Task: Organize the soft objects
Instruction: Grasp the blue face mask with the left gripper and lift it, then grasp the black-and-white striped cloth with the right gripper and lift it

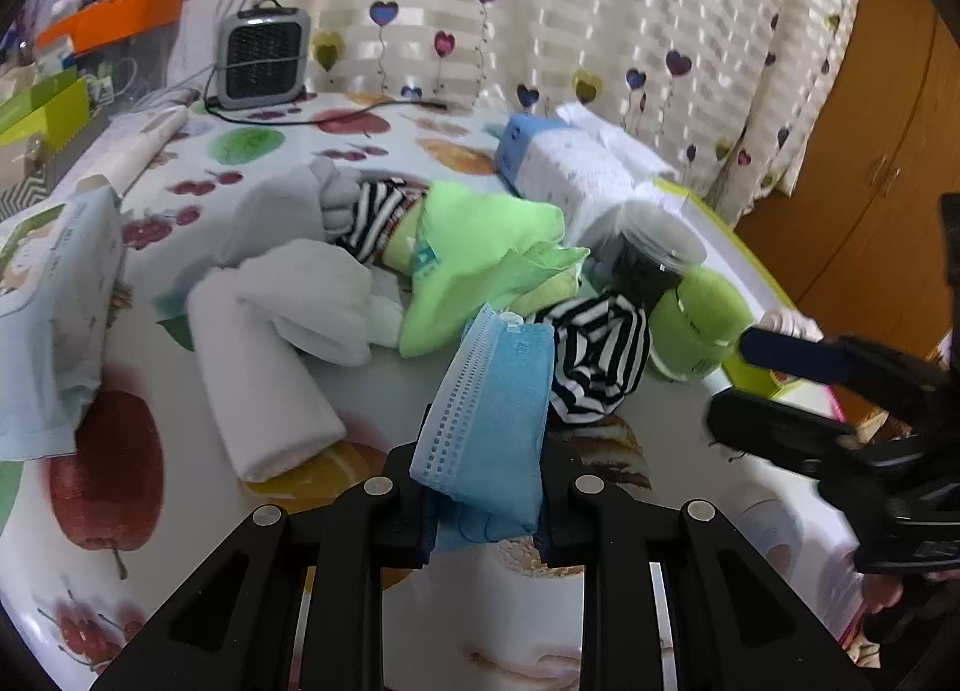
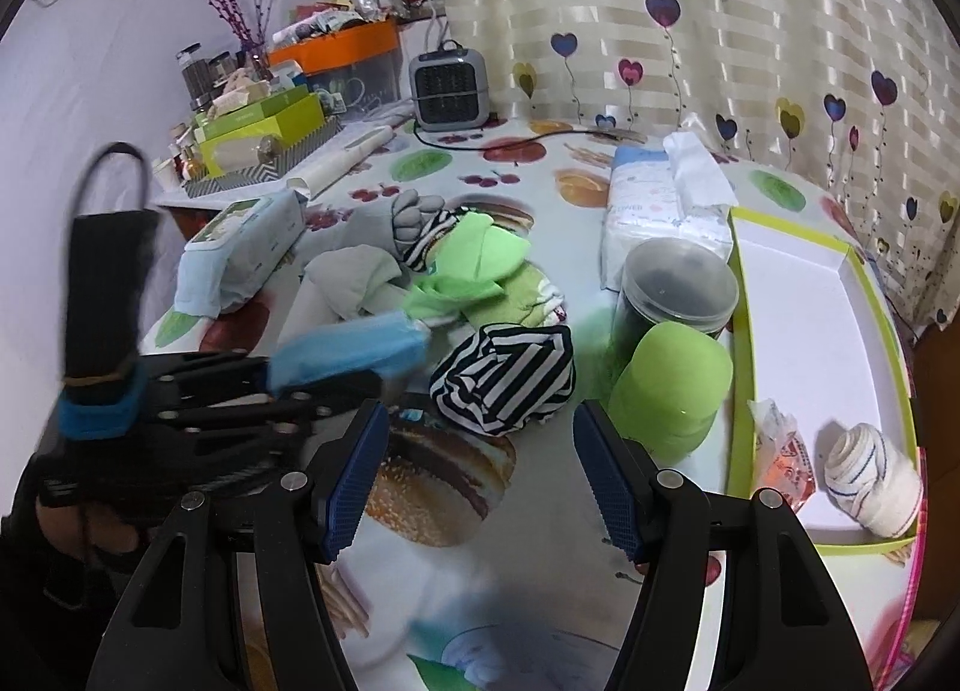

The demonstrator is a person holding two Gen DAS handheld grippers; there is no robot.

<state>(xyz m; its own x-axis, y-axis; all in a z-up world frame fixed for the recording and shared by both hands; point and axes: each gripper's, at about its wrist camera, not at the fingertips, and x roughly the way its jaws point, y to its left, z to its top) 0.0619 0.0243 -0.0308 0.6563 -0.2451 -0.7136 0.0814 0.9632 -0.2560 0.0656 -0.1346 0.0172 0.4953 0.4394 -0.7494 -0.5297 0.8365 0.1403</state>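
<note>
Left tongs point(image 1: 486, 517) clamped on blue face mask point(image 1: 489, 421); right tongs point(image 2: 480, 481) agape, empty, near striped sock ball point(image 2: 504, 376).

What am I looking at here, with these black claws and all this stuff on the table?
These are two hand-held grippers, each with a camera looking along its fingers. One picture comes from the left gripper, which is shut on a blue mask. The other comes from the right gripper, open and empty, above the table. On the table lie a striped sock, green cloth, white towels, two jars and tissue packs. A white tray holds a rolled sock.
</note>
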